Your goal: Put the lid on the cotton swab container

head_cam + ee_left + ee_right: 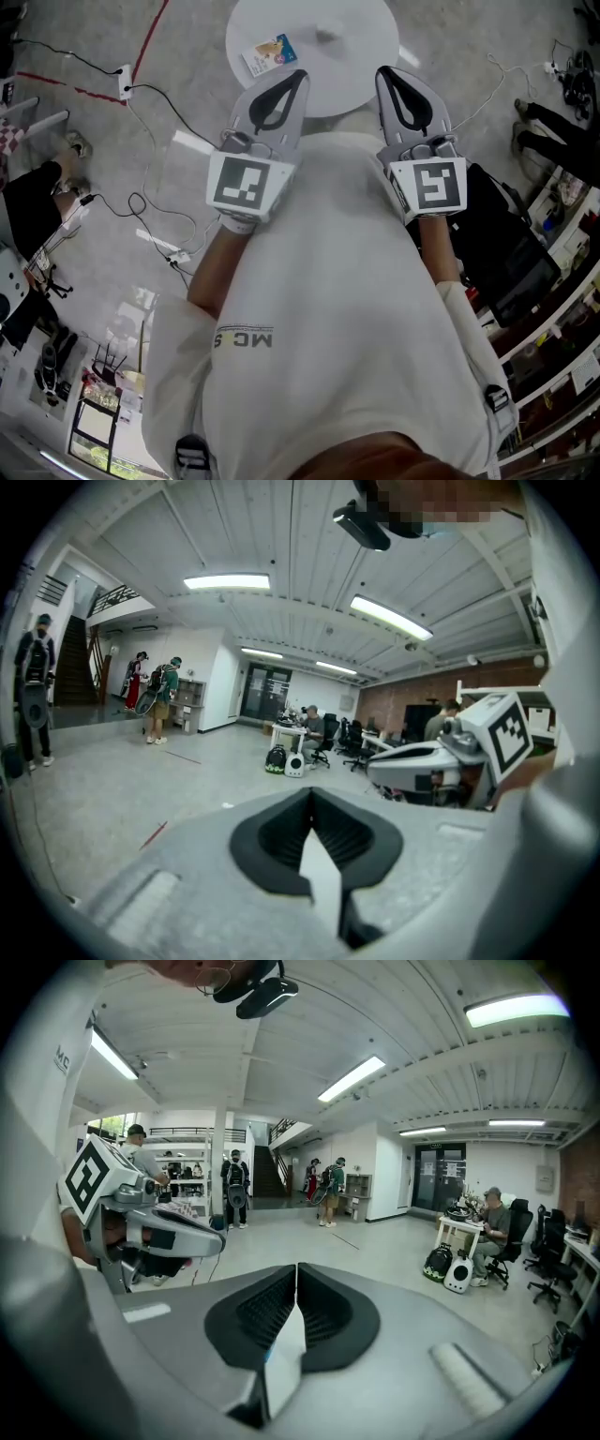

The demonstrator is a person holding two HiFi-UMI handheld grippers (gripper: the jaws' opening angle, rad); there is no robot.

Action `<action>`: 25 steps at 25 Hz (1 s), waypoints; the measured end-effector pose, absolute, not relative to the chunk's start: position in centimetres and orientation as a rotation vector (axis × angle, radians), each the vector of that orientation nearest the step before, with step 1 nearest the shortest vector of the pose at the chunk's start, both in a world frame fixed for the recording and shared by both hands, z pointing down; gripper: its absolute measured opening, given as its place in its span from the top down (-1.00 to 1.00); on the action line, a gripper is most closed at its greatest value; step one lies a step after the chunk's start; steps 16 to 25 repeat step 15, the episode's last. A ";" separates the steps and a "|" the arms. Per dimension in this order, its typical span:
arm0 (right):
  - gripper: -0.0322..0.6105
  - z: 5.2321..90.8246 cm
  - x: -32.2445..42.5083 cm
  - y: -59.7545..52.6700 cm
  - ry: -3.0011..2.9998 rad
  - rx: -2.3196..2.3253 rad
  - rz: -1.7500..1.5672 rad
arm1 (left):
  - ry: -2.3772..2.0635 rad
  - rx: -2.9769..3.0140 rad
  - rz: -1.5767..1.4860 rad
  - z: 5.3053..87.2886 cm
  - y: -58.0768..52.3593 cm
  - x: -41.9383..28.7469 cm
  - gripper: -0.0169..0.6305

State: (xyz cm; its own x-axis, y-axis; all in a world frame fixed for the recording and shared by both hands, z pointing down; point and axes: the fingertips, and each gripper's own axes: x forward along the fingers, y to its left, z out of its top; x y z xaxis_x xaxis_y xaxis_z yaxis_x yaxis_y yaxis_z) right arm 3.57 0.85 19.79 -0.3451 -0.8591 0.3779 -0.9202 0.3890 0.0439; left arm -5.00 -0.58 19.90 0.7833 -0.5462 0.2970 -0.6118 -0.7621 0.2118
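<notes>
A round white table [356, 66] stands ahead of me in the head view. On it lies a small flat packet with blue and orange print [269, 54], and beside it a faint grey object [328, 37] too blurred to name. My left gripper [302, 73] and right gripper [382, 70] are held side by side in front of my chest, tips near the table's near edge. Both are shut with nothing between the jaws. The left gripper view has its shut jaws [311, 794] aimed across the room, as does the right gripper [297, 1269]. No container or lid shows clearly.
Cables and a power strip [125, 82] lie on the floor at left, with red tape [150, 42]. Shelves and black bags [511, 253] crowd the right. People stand by the stairs [234, 1190] and one person sits at a desk [487, 1218].
</notes>
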 end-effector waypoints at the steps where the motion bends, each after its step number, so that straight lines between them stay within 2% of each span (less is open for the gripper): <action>1: 0.91 19.8 3.6 0.9 -2.309 1.551 0.248 | -0.890 2.684 0.315 20.0 -0.5 -5.1 0.95; 25: 0.91 19.4 4.0 0.9 -2.297 1.572 0.211 | -0.876 2.690 0.322 20.3 -0.7 -4.9 0.95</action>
